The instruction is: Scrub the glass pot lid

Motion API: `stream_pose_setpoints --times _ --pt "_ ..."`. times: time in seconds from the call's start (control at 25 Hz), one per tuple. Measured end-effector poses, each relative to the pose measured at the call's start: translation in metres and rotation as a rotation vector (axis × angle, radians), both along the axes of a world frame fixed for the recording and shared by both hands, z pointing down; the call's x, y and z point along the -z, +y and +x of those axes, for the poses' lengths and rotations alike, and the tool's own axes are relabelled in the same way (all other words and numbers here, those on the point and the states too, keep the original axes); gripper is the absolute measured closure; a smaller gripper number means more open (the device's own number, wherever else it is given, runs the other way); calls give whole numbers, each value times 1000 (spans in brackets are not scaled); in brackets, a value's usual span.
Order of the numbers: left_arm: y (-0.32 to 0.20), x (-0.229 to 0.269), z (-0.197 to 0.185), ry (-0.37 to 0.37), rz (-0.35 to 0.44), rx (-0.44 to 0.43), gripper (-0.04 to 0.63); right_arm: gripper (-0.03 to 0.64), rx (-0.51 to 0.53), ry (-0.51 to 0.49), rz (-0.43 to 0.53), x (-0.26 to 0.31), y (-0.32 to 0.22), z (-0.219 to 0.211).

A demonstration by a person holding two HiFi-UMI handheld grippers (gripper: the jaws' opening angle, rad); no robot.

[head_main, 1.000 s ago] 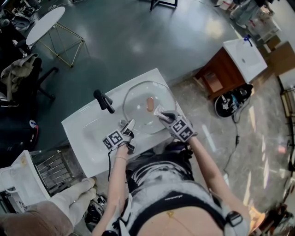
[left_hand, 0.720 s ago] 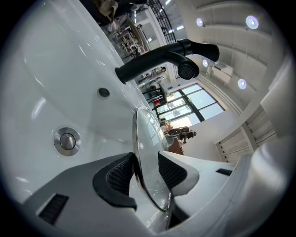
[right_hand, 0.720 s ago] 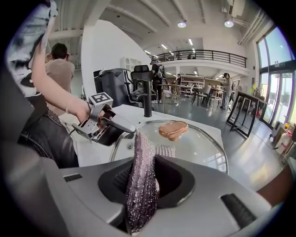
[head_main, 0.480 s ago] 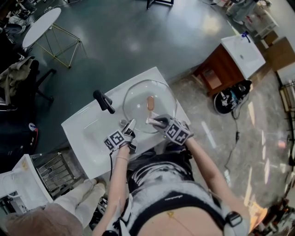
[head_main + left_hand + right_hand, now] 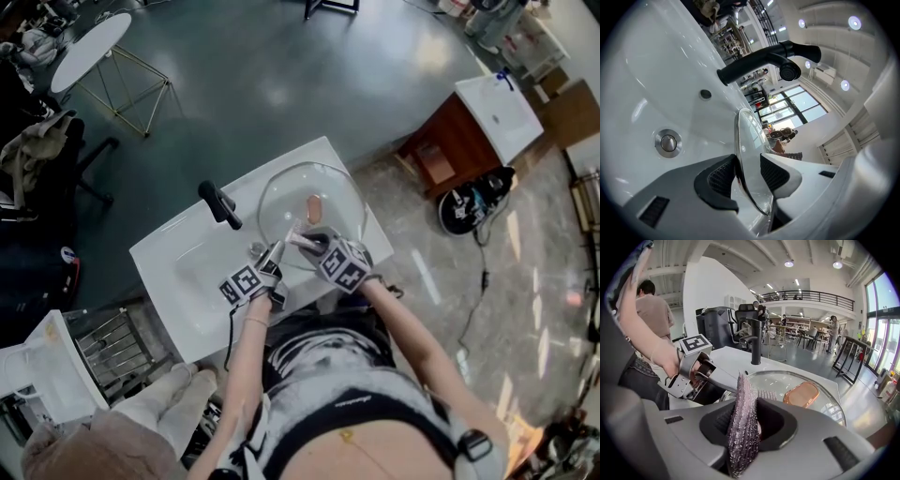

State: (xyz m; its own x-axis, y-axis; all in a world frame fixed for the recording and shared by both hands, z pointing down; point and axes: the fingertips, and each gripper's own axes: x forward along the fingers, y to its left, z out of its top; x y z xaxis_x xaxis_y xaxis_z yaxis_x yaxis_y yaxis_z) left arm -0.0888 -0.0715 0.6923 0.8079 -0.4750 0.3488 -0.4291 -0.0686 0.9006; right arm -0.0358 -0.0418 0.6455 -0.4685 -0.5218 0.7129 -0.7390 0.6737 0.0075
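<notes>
the glass lid [image 5: 333, 202] lies over the white sink [image 5: 178, 272], its near rim pinched between the left tongs [image 5: 749, 165]. the right tongs [image 5: 745, 420] clamp a purple scrub pad [image 5: 740, 394] at the lid's near edge, just beside the left tongs.

There is one round clear glass pot lid [image 5: 286, 202], and it bears one oblong copper-coloured handle [image 5: 313, 208]. There is one purplish ribbed scrubbing pad [image 5: 740, 394]. Tools number two: the left tool [image 5: 747, 171] and the right tool [image 5: 743, 423]. White rectangular washbasins also number two: the near washbasin [image 5: 178, 272] and the far washbasin [image 5: 497, 111]. There is one black tap [image 5: 218, 203], one round chrome drain plug [image 5: 668, 142] and one round white side table [image 5: 89, 52].
</notes>
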Motion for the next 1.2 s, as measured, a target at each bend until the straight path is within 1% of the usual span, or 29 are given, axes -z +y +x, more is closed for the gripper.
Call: stream_pose_setpoints --times 0.2,0.36,0.44,0.56,0.68,0.8,1.0,1.2 --pt "0 1 0 -1 4 1 430 518 -24 61 27 0 -19 -13" --pt "1 2 0 -3 -2 -2 430 518 -48 113 26 0 -33 -25" --pt "1 1 1 -4 -2 -5 430 518 -58 118 32 -2 -40 -32" --pt "1 1 1 -2 -3 -12 430 518 -80 97 35 -5 -48 -41" --pt "1 1 0 7 -6 -17 434 519 -94 94 36 -1 -51 -42" --pt "1 1 0 12 -10 -20 435 519 -77 89 37 1 -50 -43" --pt "0 0 -1 10 -7 -21 436 518 -24 51 28 -3 -43 -45" --pt "0 2 -1 6 -7 -16 434 518 25 66 39 0 -32 -42"
